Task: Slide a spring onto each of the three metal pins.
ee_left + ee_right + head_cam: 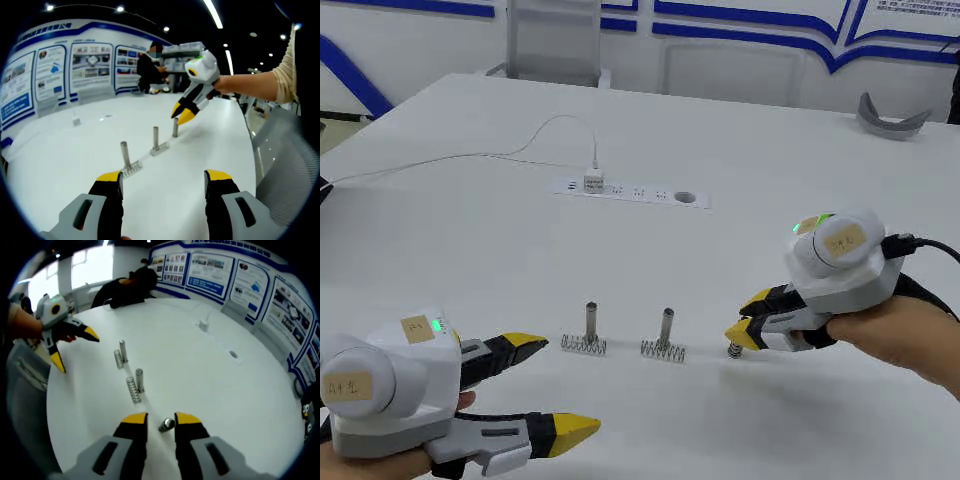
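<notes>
Right tool (161,419), jaws narrowly apart astride the pin (166,425), should seat its spring (734,349) straight down; left tool (164,176) gapes idle.

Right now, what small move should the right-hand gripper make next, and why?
Probably back the right gripper off the rightmost pin, which already looks sleeved in coils, and reach toward the loose spring lying flat at the foot of the middle pin. That pin is bare, as is the left pin.
</notes>
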Tool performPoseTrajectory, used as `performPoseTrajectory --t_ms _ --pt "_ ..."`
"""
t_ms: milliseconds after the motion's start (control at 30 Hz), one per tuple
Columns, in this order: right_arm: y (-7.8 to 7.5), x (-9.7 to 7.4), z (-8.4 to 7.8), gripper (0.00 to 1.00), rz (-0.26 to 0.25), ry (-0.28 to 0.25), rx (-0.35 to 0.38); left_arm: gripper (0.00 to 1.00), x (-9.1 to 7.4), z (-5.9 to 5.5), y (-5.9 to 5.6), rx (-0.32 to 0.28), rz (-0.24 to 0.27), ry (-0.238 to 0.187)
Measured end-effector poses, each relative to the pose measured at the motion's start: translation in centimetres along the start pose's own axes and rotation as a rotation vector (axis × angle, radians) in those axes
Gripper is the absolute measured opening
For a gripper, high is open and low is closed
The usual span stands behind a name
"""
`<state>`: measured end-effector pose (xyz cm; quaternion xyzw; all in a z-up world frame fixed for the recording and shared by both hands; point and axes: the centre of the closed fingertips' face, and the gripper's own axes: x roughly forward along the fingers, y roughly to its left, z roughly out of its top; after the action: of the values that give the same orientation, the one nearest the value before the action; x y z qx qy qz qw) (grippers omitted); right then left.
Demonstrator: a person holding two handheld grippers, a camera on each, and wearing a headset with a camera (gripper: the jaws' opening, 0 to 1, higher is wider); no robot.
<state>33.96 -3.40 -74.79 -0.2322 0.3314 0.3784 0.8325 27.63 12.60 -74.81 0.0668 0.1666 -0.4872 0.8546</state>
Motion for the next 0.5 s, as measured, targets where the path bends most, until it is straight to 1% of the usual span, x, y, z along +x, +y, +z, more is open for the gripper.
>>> performPoseTrajectory --t_ms 133,233,367,500 --pt "1.1 0.2 1.0 0.22 0.026 -0.014 -0.038 0.67 0.0 0.1 0.0 0.003 -0.001 -0.001" --pt "1.7 0.6 1.5 0.22 0.043 -0.015 -0.063 0.67 0.0 0.2 0.0 0.004 0.0 -0.002" --pt "2.5 1.2 1.8 0.22 0.071 -0.01 -0.084 0.67 0.0 0.2 0.1 0.004 0.001 -0.002" --pt "3.4 2.1 1.8 0.21 0.105 0.004 -0.104 0.66 0.0 0.2 0.1 0.005 0.001 -0.002"
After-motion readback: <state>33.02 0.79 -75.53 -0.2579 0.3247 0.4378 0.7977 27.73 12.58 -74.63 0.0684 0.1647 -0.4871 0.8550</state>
